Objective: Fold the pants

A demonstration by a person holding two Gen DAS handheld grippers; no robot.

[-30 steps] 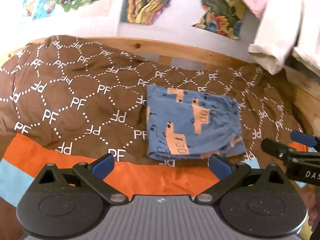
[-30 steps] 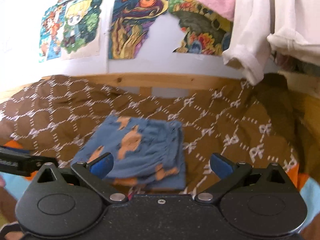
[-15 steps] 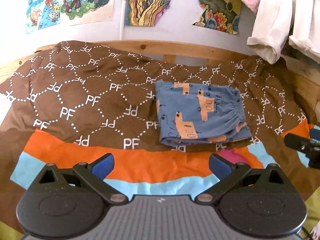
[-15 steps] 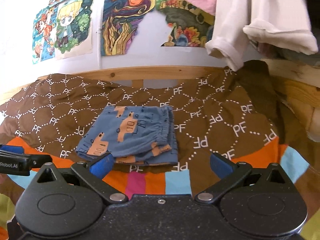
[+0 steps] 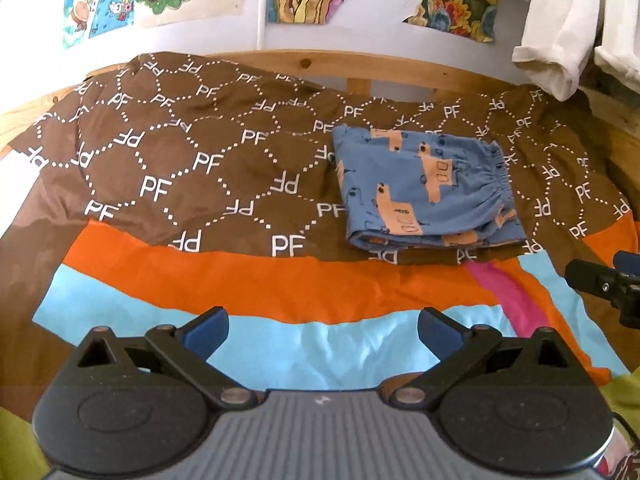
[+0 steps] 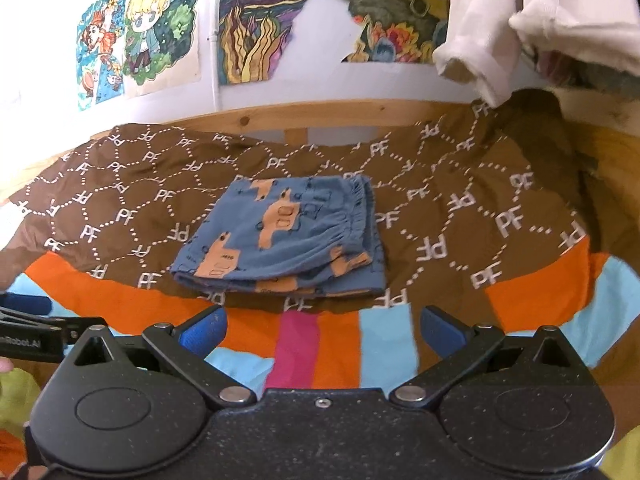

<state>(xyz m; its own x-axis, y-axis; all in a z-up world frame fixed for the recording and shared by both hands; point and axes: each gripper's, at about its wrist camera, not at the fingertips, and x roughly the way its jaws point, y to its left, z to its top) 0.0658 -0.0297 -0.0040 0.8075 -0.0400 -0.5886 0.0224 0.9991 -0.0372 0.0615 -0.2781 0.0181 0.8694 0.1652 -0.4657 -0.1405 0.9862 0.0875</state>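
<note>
1. The blue patterned pants are seen lying folded into a compact stack on the brown "PF" bedspread, right of centre, far from both tools.
2. They are judged light, soft and limp; any hold is best taken at the gathered waistband edge on the right, through all layers.
3. The left gripper and right gripper are held spread and empty, well apart from the pants.
4. The bedspread is backed by a wooden bed frame; posters are seen on the wall, with white garments hanging at right.
</note>
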